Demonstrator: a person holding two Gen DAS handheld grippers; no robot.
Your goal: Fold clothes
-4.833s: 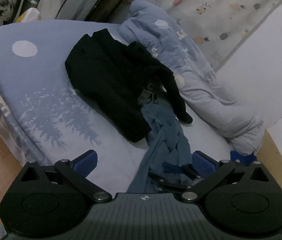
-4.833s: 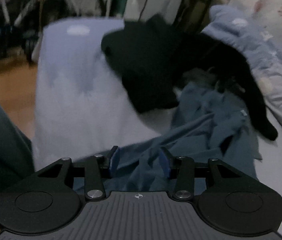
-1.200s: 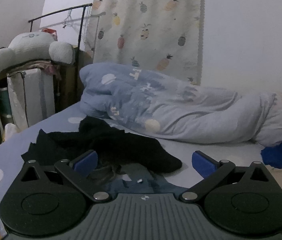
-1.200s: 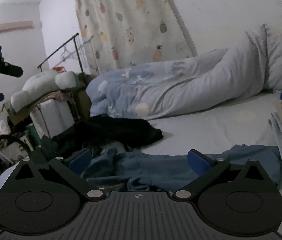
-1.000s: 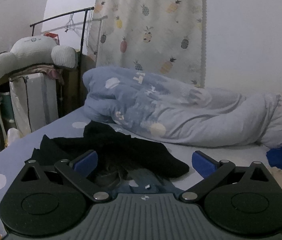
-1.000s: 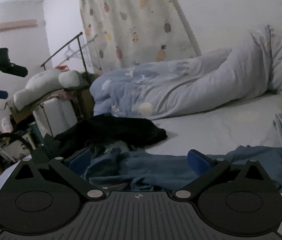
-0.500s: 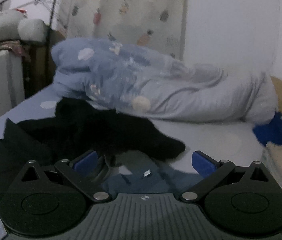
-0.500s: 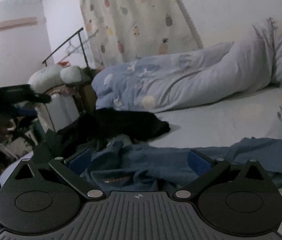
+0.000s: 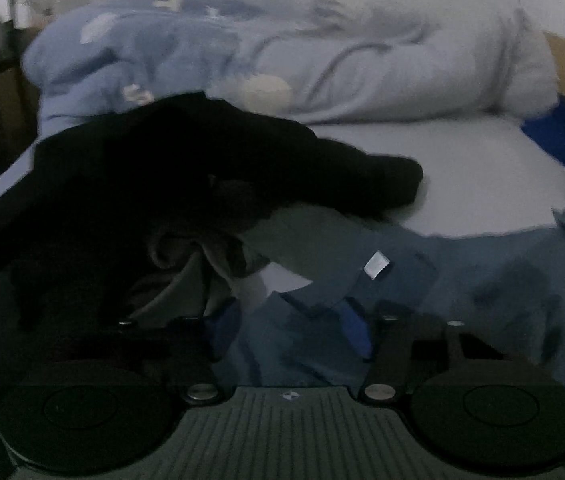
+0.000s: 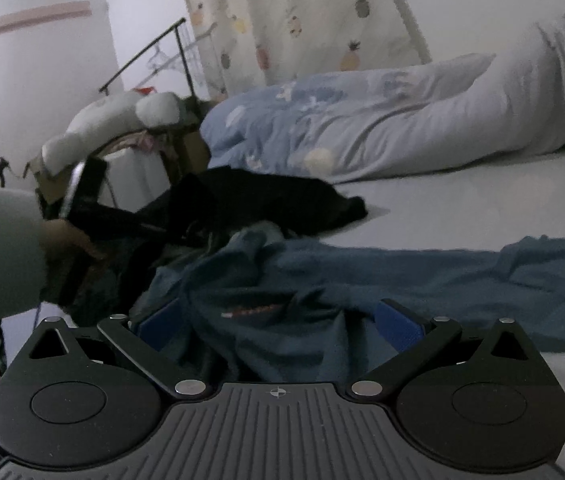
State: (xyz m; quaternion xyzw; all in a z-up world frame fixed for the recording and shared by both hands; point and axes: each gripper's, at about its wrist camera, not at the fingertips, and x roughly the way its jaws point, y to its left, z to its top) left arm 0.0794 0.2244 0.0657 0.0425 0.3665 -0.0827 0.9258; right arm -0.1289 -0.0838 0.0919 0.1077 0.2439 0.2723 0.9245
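Left tool [image 9: 288, 330] has dropped and half-closed around the blue shirt [image 9: 422, 264] beside the black garment [image 9: 186, 168], probably to spread it; right tool [image 10: 278, 320] gapes wide, straddling it.

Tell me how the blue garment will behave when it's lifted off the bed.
The blue garment lies crumpled in soft folds, so it will probably hang limp and drape. It looks thin, likely light. One end runs under the black garment, so lifting may drag that along.
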